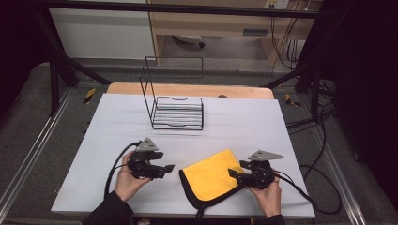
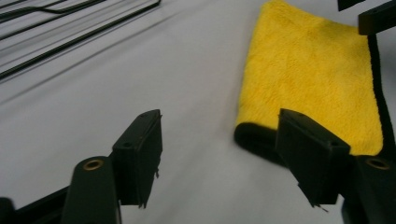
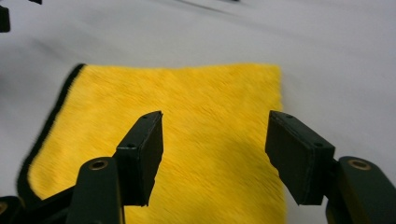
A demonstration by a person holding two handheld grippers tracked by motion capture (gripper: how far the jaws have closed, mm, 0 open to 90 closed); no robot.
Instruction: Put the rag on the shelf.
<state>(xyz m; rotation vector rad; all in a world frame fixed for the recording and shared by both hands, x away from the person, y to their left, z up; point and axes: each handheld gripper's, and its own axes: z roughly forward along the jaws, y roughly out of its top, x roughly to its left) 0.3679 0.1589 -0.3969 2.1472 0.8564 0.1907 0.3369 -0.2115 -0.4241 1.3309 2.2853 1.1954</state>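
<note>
A folded yellow cloth [image 1: 211, 174] with a black border lies flat near the table's front edge, between my two grippers. My left gripper [image 1: 168, 167] hovers just left of it, jaws apart with nothing between them; in the left gripper view [image 2: 219, 161] the cloth [image 2: 313, 79] has its folded corner by the right-hand jaw. My right gripper [image 1: 233, 172] is at the cloth's right edge and points left over it. In the right gripper view [image 3: 215, 156] the jaws stand apart above the flat cloth [image 3: 187, 93], pinching none of it.
A black wire rack [image 1: 178, 112] with a tall back frame stands at the far middle of the white table sheet [image 1: 244, 122]; its wires [image 2: 70, 28] cross the left gripper view's top left. Cables trail from both grippers towards the front edge.
</note>
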